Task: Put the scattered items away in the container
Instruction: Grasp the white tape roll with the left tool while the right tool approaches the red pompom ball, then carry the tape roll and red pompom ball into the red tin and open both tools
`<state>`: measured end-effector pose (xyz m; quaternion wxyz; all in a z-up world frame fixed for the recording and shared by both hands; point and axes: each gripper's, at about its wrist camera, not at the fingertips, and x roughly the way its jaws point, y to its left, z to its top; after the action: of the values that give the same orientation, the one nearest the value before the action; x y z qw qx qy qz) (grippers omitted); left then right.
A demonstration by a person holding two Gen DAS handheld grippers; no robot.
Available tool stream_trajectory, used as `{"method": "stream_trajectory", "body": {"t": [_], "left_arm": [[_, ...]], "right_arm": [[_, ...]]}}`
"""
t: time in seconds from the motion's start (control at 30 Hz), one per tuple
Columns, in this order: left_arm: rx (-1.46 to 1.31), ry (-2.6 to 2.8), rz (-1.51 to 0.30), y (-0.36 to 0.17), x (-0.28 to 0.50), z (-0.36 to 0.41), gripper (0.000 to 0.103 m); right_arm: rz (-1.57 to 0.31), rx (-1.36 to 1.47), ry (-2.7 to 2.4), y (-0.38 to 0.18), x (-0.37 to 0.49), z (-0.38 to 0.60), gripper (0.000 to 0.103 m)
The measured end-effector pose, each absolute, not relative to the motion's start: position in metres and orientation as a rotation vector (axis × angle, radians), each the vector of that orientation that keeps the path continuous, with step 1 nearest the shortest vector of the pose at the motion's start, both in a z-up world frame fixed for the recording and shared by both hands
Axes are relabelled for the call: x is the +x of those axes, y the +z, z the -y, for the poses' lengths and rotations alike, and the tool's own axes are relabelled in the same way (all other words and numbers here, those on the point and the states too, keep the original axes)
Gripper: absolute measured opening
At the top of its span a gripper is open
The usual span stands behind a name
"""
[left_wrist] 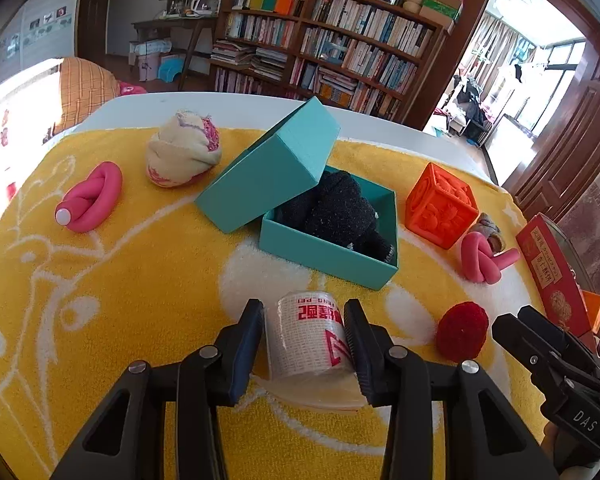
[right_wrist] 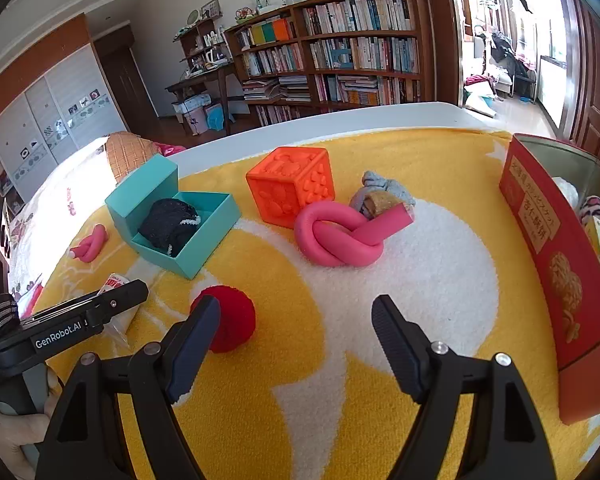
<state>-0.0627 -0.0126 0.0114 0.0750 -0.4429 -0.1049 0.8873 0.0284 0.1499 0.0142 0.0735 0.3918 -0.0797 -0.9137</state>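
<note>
The left gripper (left_wrist: 305, 340) is clamped on a white wrapped roll (left_wrist: 310, 334), which rests on the yellow towel (left_wrist: 140, 280) just in front of the teal box (left_wrist: 332, 256). Risk: the wrapper looks slick and loose, so the roll may slip out on lifting. The box lid (left_wrist: 268, 168) leans across the opening and dark fabric (left_wrist: 336, 212) already fills much of the box, so the roll could catch the lid or perch on top. The left gripper angles downward toward the towel. The right gripper (right_wrist: 296, 336) hangs released over the towel, nothing between its jaws, beside a red ball (right_wrist: 232, 320).
</note>
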Motion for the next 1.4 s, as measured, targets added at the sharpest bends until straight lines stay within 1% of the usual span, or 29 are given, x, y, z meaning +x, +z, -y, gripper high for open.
{"method": "stream_trajectory", "body": {"t": [0.1,0.37,0.4,0.43,0.47,0.5,0.53,0.6,0.77,0.93,1.27,1.4], "left_arm": [[-1.321,2.677,0.297,0.016,-0.064,0.013,0.043],[-1.295,2.717,0.347,0.024,-0.058,0.028,0.043],[-1.289,2.722,0.345,0.025,-0.057,0.029,0.043],[-1.284,2.727,0.345,0.027,-0.056,0.03,0.043],[-1.281,2.729,0.347,0.028,-0.056,0.03,0.043],[-1.279,2.728,0.352,0.029,-0.056,0.031,0.043],[-1.277,2.727,0.355,0.029,-0.055,0.031,0.043],[-1.275,2.727,0.355,0.03,-0.055,0.031,0.043],[-1.267,2.72,0.333,0.03,-0.055,0.023,0.043],[-1.254,2.715,0.3,0.032,-0.052,0.014,0.043],[-1.198,2.681,0.225,0.046,-0.044,-0.016,0.043],[-1.187,2.639,0.205,0.05,-0.041,-0.035,0.043]], "right_arm": [[0.22,1.164,-2.722,0.015,0.029,-0.145,0.081],[0.128,1.211,-2.633,0.014,0.019,-0.119,0.081],[0.117,1.222,-2.623,0.013,0.017,-0.116,0.08],[0.1,1.233,-2.61,0.011,0.015,-0.112,0.077],[0.076,1.25,-2.597,0.009,0.012,-0.108,0.066],[0.054,1.277,-2.585,0.005,0.008,-0.104,0.047],[0.051,1.31,-2.567,0.001,0.005,-0.102,0.042],[0.086,1.317,-2.56,-0.002,0.004,-0.104,0.041],[0.087,1.294,-2.599,0.005,0.015,-0.111,0.04],[0.169,1.253,-2.654,0.022,0.026,-0.137,0.04],[0.352,1.133,-2.874,0.072,0.063,-0.242,0.04],[0.364,1.064,-3.009,0.091,0.087,-0.286,0.04]]}}
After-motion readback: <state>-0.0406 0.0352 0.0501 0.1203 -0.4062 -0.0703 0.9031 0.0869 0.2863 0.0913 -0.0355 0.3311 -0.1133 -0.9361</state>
